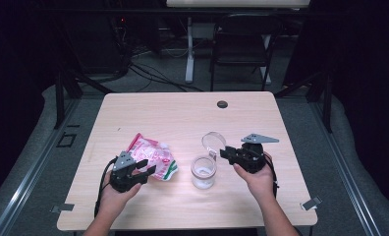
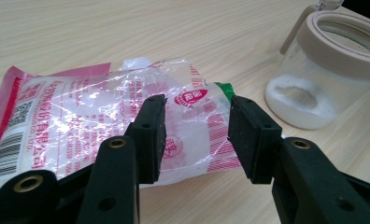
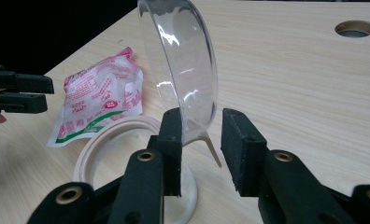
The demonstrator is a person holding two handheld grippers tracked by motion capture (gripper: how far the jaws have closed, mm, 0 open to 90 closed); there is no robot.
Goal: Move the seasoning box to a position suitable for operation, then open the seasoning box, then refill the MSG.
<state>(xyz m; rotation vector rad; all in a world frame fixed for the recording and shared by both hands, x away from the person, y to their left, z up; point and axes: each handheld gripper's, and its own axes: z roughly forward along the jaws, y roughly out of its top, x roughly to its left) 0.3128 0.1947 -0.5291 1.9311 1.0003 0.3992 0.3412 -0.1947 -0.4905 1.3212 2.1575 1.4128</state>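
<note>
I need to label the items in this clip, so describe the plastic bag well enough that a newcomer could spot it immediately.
Start at the light wooden table, then go to its near left part, just in front of the left gripper. The bag lies flat there, left of the clear jar with the open hinged lid. It is crinkled clear plastic with red and pink print and a green corner, the one colourful thing on the table.

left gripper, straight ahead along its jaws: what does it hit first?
Most likely the crinkled plastic bag. In the left gripper view the left gripper has its open jaws framing the bag's near end, no contact visible. The jar sits off to one side, out of line. Depth is uncertain.
</note>
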